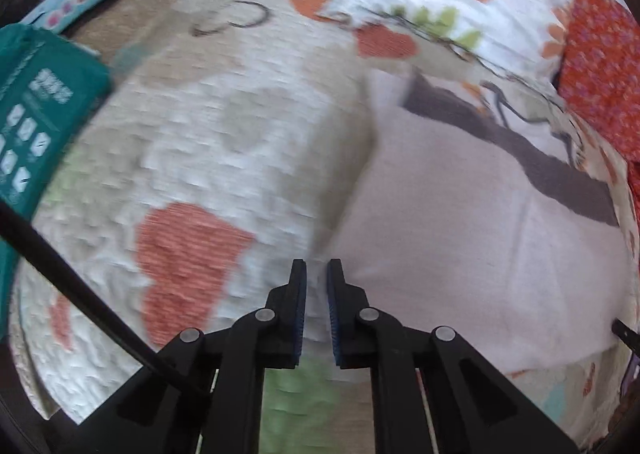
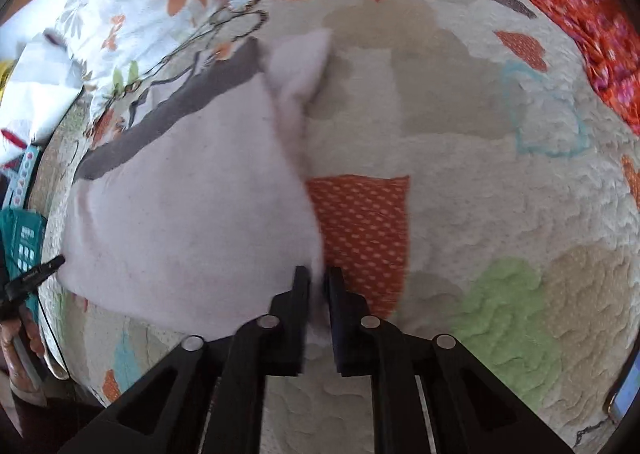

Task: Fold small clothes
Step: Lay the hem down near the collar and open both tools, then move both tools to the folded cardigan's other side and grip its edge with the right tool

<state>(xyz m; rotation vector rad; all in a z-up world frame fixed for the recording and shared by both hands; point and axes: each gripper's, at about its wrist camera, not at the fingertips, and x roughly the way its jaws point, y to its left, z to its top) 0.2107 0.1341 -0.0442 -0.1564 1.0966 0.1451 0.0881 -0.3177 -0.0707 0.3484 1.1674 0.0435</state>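
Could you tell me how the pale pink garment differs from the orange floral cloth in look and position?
The pale pink garment is plain with a grey band and lies flat in the middle of the quilt; the orange floral cloth is patterned with purple flowers and lies rumpled at the far edge. The left tongs and right tongs pinch the garment only.

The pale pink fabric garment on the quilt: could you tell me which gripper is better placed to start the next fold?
Neither clearly: the left gripper and right gripper are each shut on a near corner of the pale pink fabric garment, so both should probably lift together.
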